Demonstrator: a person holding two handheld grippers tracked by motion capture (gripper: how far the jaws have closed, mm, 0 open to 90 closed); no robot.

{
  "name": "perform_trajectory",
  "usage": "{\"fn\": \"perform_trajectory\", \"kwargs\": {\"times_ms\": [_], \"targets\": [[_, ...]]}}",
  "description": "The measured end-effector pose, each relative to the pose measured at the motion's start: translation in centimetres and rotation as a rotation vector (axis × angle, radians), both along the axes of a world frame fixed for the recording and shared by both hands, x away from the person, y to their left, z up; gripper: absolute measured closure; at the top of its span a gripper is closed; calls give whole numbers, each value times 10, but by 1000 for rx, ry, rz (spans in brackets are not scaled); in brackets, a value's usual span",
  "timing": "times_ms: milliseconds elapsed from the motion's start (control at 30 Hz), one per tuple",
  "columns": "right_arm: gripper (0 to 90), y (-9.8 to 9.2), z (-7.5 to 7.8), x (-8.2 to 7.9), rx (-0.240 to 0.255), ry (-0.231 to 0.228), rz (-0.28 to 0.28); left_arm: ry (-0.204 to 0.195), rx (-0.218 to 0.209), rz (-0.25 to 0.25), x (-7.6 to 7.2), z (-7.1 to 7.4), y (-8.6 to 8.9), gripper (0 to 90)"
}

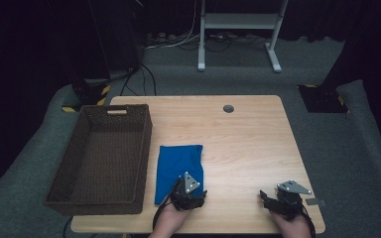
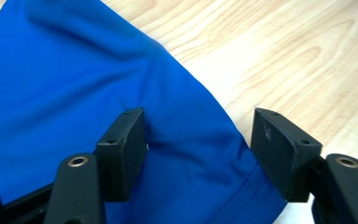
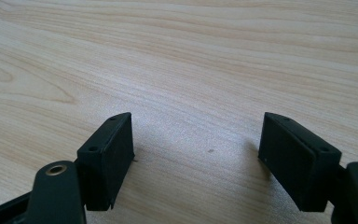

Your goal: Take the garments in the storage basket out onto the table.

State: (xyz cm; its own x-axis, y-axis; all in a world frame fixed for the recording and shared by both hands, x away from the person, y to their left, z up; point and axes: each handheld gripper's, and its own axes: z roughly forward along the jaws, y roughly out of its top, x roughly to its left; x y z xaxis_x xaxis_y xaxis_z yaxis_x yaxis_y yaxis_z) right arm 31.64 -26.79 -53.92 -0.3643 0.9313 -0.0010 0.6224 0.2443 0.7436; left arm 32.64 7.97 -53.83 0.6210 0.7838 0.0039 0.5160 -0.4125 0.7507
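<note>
**Left gripper over the cloth corner, right gripper idle on bare wood**

Your left gripper [image 2: 199,140] has its jaws apart, w/ the near corner of the blue cloth [image 2: 74,93] lying between them. The pads do not press the fabric; one jaw sits on or just above the cloth, the other stands past its hemmed edge, over bare wood. In the high view the left gripper [image 1: 188,191] is at the near right corner of the cloth [image 1: 176,161], and your hand comes in from the bottom edge.

Your right gripper [image 3: 196,154] also has its jaws wide apart, nothing between them, only the wood grain of the table [image 3: 191,56]. In the high view this right gripper [image 1: 270,198] rests near the front right corner of the table, well apart from the cloth.

The cloth lies flat, approx. in the front-left part of the table [image 1: 248,139], folded to a rectangle w/ the long side going away from you. Just beside it on the left stands a dark woven basket [image 1: 139,144], its right wall near the cloth edge; I cannot tell if they touch. Inside the basket looks empty. A small round grommet hole [image 1: 228,108] is at the far side of the tabletop.
</note>
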Motion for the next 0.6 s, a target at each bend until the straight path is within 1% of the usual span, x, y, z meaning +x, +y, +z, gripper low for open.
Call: {"fn": "perform_trajectory", "kwargs": {"times_ms": [167,200,267,333,400,600], "targets": [[262,0,0,0,-2,0,-1,10,-6,27,3,1,12,358],[261,0,0,0,0,0,0,14,-12,35,3,1,14,357],[261,-1,0,0,11,2,0,13,-7,45,4,1,17,357],[261,-2,0,1,20,3,-3,11,-5,57,4,1,19,357],[261,-2,0,1,20,3,-2,10,2,63,4,1,20,358],[259,-2,0,1,28,5,-1,10,16,65,5,1,22,355]]}}
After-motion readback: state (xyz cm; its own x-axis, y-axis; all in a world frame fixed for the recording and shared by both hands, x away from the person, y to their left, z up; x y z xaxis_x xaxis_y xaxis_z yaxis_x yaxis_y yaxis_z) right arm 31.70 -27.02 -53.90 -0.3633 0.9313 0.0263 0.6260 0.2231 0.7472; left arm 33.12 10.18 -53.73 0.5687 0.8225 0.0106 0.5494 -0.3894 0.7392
